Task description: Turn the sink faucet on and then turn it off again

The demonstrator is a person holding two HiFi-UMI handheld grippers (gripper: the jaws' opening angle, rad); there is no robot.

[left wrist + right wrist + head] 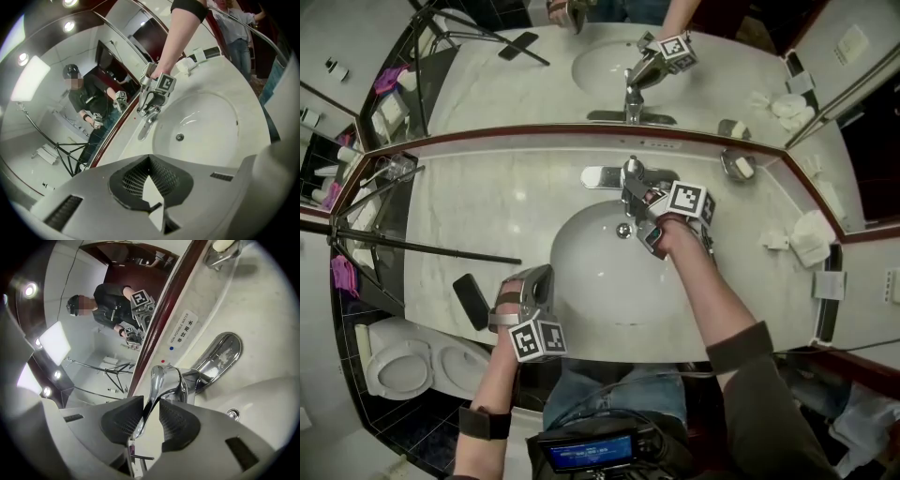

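Left gripper (pixel 534 281): jaws fully closed with nothing between them, positioned over the counter (pixel 469 216) at the near rim of the sink (pixel 600 281), just beside a dark phone (pixel 471 300).

Right gripper (pixel 150 416): across the basin, jaws narrowed onto the faucet handle (pixel 157 380). The chrome lever stands between the 2 pads, which press its sides.

Behind the faucet, a sticker (pixel 183 329) at the foot of the mirror reads "NON POTABLE WATER" with 4 Chinese characters. 1 blue dot and 1 red dot sit beside it.
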